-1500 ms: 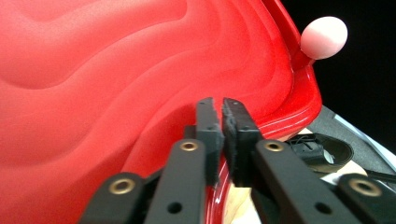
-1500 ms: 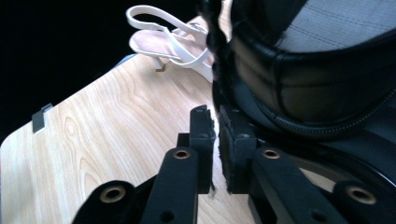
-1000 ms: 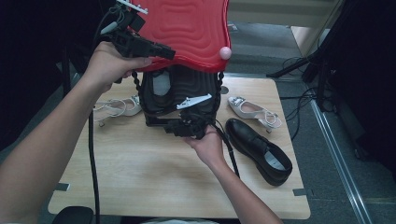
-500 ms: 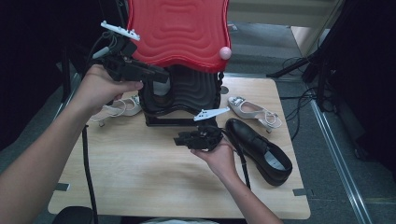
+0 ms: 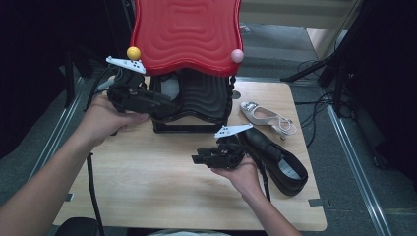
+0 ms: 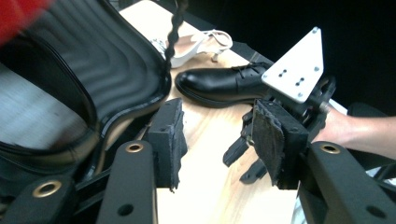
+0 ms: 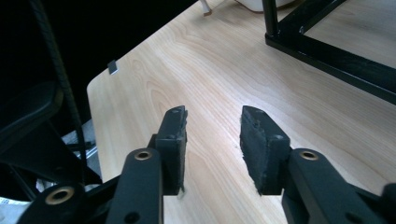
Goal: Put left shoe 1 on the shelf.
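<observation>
A shoe rack stands at the back of the table, with a red wavy top (image 5: 186, 34) over a black wavy shelf (image 5: 201, 96). A black dress shoe (image 5: 275, 157) lies at the right, and a white sandal (image 5: 268, 116) lies behind it. My left gripper (image 5: 167, 105) hangs at the shelf's left side. Its jaws have just been opening and hold nothing. My right gripper (image 5: 196, 159) points left over the bare table, beside the black shoe's toe. Its jaws have also just been opening, with nothing between them. The left gripper view has the open left gripper (image 6: 217, 121), the shoe (image 6: 219, 84) and the right gripper (image 6: 243, 161).
A yellow ball (image 5: 133, 52) and a pink ball (image 5: 237, 55) sit at the red top's front corners. The rack's black base frame (image 7: 327, 51) lies ahead of the open right gripper (image 7: 212, 121). Bare wood table (image 5: 147, 182) stretches toward the near edge.
The left gripper came down from the red top's left corner to the black shelf. The right gripper drew back from the rack's base toward the near side. Both sets of jaws stand wider.
</observation>
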`<state>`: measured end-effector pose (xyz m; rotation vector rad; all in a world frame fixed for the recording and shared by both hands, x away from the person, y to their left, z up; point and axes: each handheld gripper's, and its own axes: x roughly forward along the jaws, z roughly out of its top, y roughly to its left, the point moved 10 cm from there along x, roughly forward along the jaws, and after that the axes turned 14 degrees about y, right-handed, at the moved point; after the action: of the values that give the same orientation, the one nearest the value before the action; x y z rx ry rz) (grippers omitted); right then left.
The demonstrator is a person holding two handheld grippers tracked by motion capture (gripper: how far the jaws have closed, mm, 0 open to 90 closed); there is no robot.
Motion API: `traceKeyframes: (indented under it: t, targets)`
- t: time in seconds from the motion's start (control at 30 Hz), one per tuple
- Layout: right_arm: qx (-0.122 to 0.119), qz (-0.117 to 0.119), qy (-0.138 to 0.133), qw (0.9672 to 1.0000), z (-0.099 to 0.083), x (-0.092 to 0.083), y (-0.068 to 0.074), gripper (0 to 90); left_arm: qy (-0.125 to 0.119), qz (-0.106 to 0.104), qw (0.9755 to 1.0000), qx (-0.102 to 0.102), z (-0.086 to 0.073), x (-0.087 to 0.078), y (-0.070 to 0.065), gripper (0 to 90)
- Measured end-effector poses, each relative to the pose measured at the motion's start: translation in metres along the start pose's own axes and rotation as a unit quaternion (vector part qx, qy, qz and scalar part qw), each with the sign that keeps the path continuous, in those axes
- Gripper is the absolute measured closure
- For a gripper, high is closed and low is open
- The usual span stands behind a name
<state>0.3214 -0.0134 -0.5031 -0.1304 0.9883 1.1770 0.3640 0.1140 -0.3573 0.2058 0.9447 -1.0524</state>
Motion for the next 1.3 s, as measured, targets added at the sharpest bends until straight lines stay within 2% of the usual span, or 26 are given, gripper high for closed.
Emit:
traceKeyframes:
  t: [0.1,0.13,0.2,0.27,0.43,0.53,0.6,0.63,0.67,0.77,0.83,0.97,1.03,1.17,1.2,1.3]
  targets:
    - [-0.012,-0.009,-0.021,0.9997,-0.004,-0.012,0.001,64.7,0.005,-0.005,1.0,-0.007,-0.014,0.012,0.001,50.9]
    - [-0.015,-0.018,-0.021,0.9995,-0.005,-0.015,0.0,64.6,0.006,-0.009,0.9999,-0.007,-0.017,0.015,0.001,50.3]
    - [-0.004,-0.025,-0.013,0.9996,-0.009,-0.02,-0.003,59.4,0.003,-0.017,0.9998,-0.01,-0.023,0.02,0.002,48.1]
    - [0.006,-0.018,-0.002,0.9998,-0.014,-0.023,-0.004,59.7,0.008,-0.021,0.9997,-0.013,-0.029,0.027,0.004,44.1]
    - [-0.028,-0.042,-0.006,0.9987,-0.025,-0.034,-0.012,57.8,0.022,-0.012,0.9997,-0.009,-0.048,0.046,0.007,41.8]
    - [-0.028,-0.045,-0.011,0.9986,-0.031,-0.041,-0.015,57.1,0.022,-0.021,0.9995,-0.012,-0.057,0.056,0.008,40.8]
    - [-0.023,-0.045,-0.013,0.9986,-0.034,-0.045,-0.017,56.8,0.023,-0.017,0.9995,-0.011,-0.061,0.061,0.009,40.6]
    - [-0.023,-0.045,-0.013,0.9986,-0.034,-0.045,-0.017,56.8,0.023,-0.017,0.9995,-0.011,-0.061,0.061,0.009,40.7]
    - [-0.019,-0.044,0.003,0.9989,-0.04,-0.048,-0.018,56.0,0.018,-0.016,0.9997,-0.006,-0.065,0.064,0.007,40.9]
    - [-0.027,-0.05,0.007,0.9984,-0.044,-0.049,-0.019,55.6,0.018,-0.013,0.9997,-0.003,-0.068,0.068,0.007,41.5]
    - [-0.023,-0.065,0.015,0.9975,-0.052,-0.052,-0.022,55.8,0.014,-0.016,0.9997,-0.009,-0.074,0.074,0.006,42.3]
    - [-0.009,-0.072,0.015,0.9973,-0.059,-0.057,-0.025,57.6,0.02,-0.019,0.9995,-0.012,-0.082,0.082,0.006,43.1]
    - [0.0,-0.084,0.014,0.9964,-0.067,-0.062,-0.032,59.6,0.029,-0.022,0.9993,-0.014,-0.09,0.091,0.005,44.0]
    - [0.013,-0.081,0.005,0.9966,-0.074,-0.068,-0.037,61.0,0.032,-0.025,0.9991,-0.015,-0.097,0.097,0.005,46.6]
    - [0.01,-0.084,0.003,0.9964,-0.076,-0.07,-0.039,60.8,0.035,-0.018,0.9991,-0.014,-0.1,0.1,0.006,47.5]
    - [0.011,-0.091,-0.006,0.9958,-0.08,-0.075,-0.043,60.6,0.027,-0.03,0.999,-0.019,-0.104,0.101,0.004,54.6]
